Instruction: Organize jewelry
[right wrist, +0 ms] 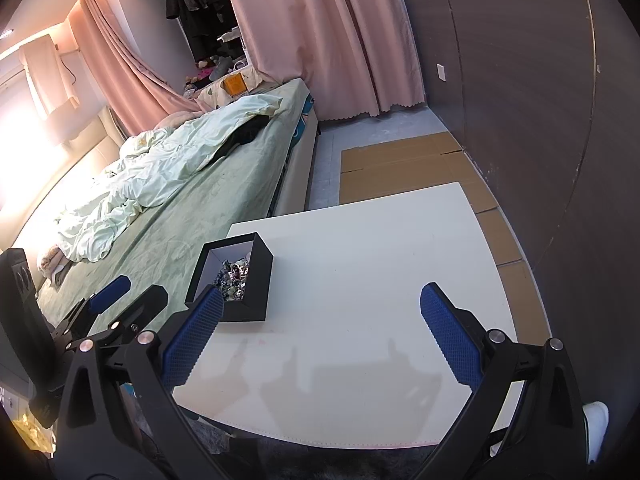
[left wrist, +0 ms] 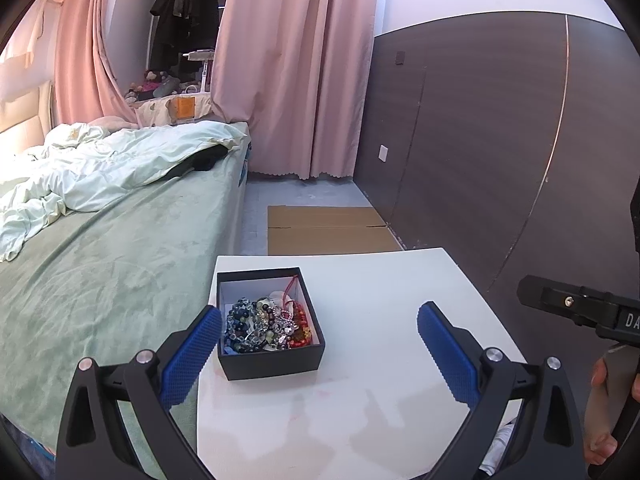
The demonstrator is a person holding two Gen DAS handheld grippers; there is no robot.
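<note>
The left gripper (left wrist: 320,344) fills the bottom of the left wrist view with its two blue-padded fingers (left wrist: 192,358) spread wide, released and holding nothing; its left pad sits in front of the near left corner of the black box (left wrist: 272,362), though whether it touches that wall cannot be told. The right gripper (right wrist: 320,336) is likewise wide open and empty at the bottom of the right wrist view, its left pad overlapping the box's (right wrist: 250,296) near corner in the picture, contact unclear. The box stands upright with its opening facing up, at the centre-left of the left wrist view, on the left part of the white table (left wrist: 380,400). Its longer sides run away from the camera toward the top of the frame, turned slightly so one corner points toward the lower left. Inside lies a tangled heap of beaded jewelry (left wrist: 266,326), blue and dark beads to the left, red ones to the right. A bed with a green cover (left wrist: 100,280) occupies the left of the frame just beside the table, pink curtains (left wrist: 288,72) hang at the upper centre, and flat cardboard (left wrist: 328,230) lies on the floor beyond the table.
</note>
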